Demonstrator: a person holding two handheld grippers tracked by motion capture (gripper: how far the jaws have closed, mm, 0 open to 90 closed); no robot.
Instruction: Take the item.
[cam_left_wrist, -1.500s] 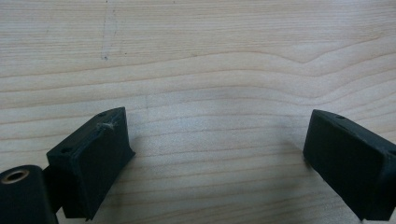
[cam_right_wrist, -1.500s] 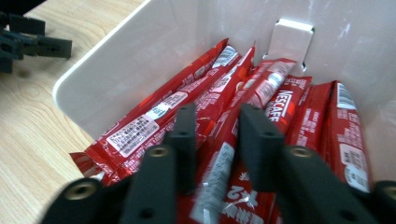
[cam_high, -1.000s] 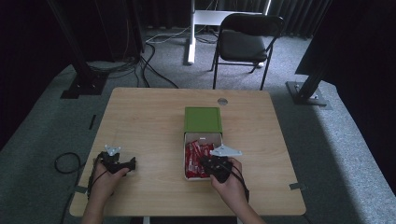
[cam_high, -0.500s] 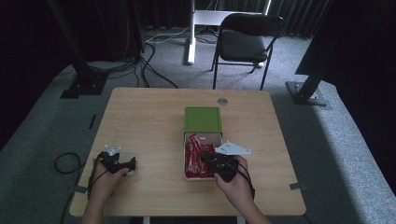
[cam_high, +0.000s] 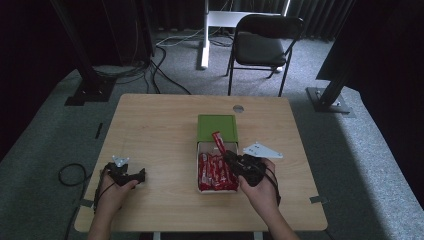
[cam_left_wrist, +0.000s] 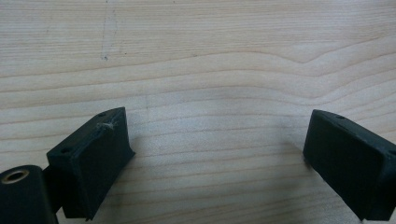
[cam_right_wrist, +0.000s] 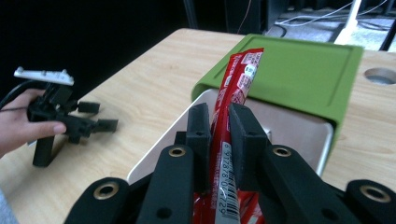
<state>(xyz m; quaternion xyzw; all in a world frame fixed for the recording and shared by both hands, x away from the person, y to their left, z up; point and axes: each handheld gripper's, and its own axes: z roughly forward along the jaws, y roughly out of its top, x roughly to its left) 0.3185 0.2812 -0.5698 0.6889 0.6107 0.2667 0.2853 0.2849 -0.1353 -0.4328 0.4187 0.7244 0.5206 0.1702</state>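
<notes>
Two hand-held grippers were over the bench (cam_high: 160, 125). At the left, the left hand-held gripper (cam_high: 141, 175) sat in the same spot near the front edge as a second before, its jaws released and spread wide over bare wood, nothing between them. To its right stood the white box (cam_high: 199, 150), with its green lid (cam_high: 216, 126) slid back over the far end and a layer of red sachets (cam_high: 212, 172) lying inside. Farther right, the right hand-held gripper (cam_right_wrist: 218, 122) had changed most: a second earlier it was low over the sachets in the box, and now it had risen, clenched on one red sachet (cam_right_wrist: 243, 74), which stood up between the pads with its top end against the green lid. In the high view that red sachet (cam_high: 218, 141) stuck out of the box toward the lid, lifted clear of the others.

The bench was pale wood grain with a round cable port (cam_high: 238, 108) near its far edge. Grey carpet (cam_high: 360, 165) lay around it. Behind the bench, from left to right, were a black stand foot (cam_high: 87, 92), loose cables (cam_high: 165, 60), a white post (cam_high: 204, 35), a black folding chair (cam_high: 262, 47) and another stand base (cam_high: 330, 100), all against dark curtains.
</notes>
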